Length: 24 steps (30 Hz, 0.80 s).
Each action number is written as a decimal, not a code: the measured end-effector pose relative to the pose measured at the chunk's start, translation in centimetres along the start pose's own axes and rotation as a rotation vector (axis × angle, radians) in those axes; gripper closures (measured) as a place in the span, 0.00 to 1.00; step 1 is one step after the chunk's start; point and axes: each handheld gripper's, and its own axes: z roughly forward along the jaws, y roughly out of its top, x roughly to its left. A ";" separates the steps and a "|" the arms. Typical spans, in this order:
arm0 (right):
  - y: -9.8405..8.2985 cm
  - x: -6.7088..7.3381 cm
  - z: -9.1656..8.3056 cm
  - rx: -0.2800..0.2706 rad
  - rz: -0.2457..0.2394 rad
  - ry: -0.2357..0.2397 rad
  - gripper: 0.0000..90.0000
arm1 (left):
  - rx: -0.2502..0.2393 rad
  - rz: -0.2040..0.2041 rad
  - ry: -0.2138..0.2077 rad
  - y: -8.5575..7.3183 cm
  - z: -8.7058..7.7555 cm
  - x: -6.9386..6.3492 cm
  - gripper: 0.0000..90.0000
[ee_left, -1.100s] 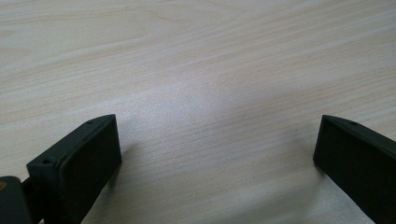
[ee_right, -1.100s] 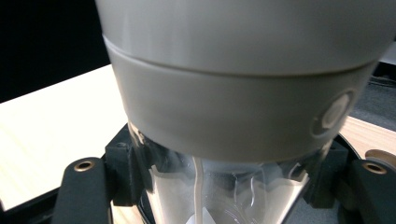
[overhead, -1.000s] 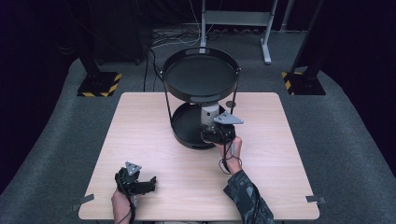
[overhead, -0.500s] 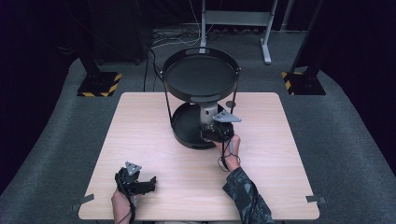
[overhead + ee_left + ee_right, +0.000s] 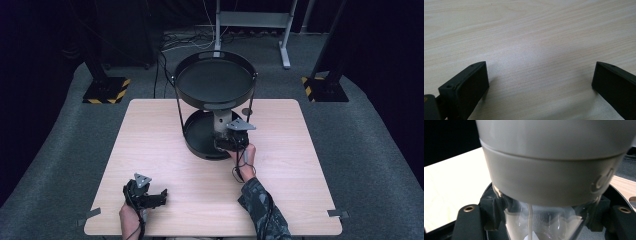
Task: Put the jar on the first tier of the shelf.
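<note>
Setting: a pale wooden table (image 5: 150, 150) on a grey carpeted floor (image 5: 60, 150), seen from above, with dark surroundings.
Stand: a black two-tier stand (image 5: 215, 82) sits at the far middle of the table, with a round upper tray on thin posts over a round lower tray (image 5: 197, 137).
Bottle: a container with a wide grey-white top and a clear lower body (image 5: 554, 170) stands upright in the lower tray, under the near right edge of the upper tray. It may be a dispenser bottle; the close view is too tight to be sure.
Right gripper: the right gripper (image 5: 231, 142) reaches over the near rim of the lower tray. In the right gripper view its jaws sit on either side of the clear body, closed against it just below the grey-white top.
Right hand: the right hand (image 5: 244, 156) is behind the gripper, with a patterned sleeve (image 5: 260, 205) running back to the near edge.
Left gripper: the left gripper (image 5: 147, 196) rests near the table's near left edge, well apart from the stand. Its jaws are spread wide with only bare wood between them, holding nothing.
</note>
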 end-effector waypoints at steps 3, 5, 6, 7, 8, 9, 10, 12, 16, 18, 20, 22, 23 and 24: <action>-0.2 -0.1 0.2 0.004 0.001 0.000 0.34 | 0.000 0.000 0.000 0.0 0.0 0.0 0.00; -0.3 -0.1 0.4 0.008 0.003 0.001 0.34 | 0.000 0.000 0.000 0.0 0.0 0.0 0.00; -0.4 -0.2 0.5 0.008 0.003 0.003 0.34 | 0.000 0.000 0.000 0.0 0.0 0.0 0.00; -0.5 -0.2 0.6 0.011 0.005 0.004 0.34 | 0.000 0.000 0.000 0.0 0.0 0.0 0.00; -0.6 -0.2 0.7 0.014 0.006 0.004 0.34 | 0.000 0.000 0.000 0.0 0.0 0.0 0.00; -0.6 -0.2 0.7 0.017 0.005 0.005 0.34 | 0.000 0.000 0.000 0.0 0.0 0.0 0.00; -0.7 -0.2 0.8 0.019 0.005 0.006 0.34 | -0.001 -0.001 0.000 0.0 0.0 0.0 0.00; -0.8 -0.3 0.9 0.021 0.001 0.006 0.34 | 0.000 0.000 0.000 0.0 0.0 0.0 0.00; -1.1 -0.3 1.1 0.027 0.001 0.006 0.34 | 0.000 0.000 0.000 0.0 0.0 0.0 0.00; -1.2 -0.4 1.1 0.028 0.002 0.008 0.34 | 0.000 0.000 0.000 0.0 0.0 0.0 0.00; -1.3 -0.5 1.2 0.031 0.003 0.006 0.34 | 0.000 0.000 0.000 0.0 0.0 0.0 0.00; -1.4 -0.5 1.3 0.034 0.003 0.007 0.34 | 0.000 0.000 0.000 0.0 0.0 0.0 0.00; -1.5 -0.5 1.3 0.036 0.002 0.005 0.34 | 0.000 0.000 0.000 0.0 0.0 0.0 0.00; -1.5 -0.5 1.4 0.038 0.000 0.003 0.34 | 0.000 0.000 0.000 0.0 0.0 0.0 0.00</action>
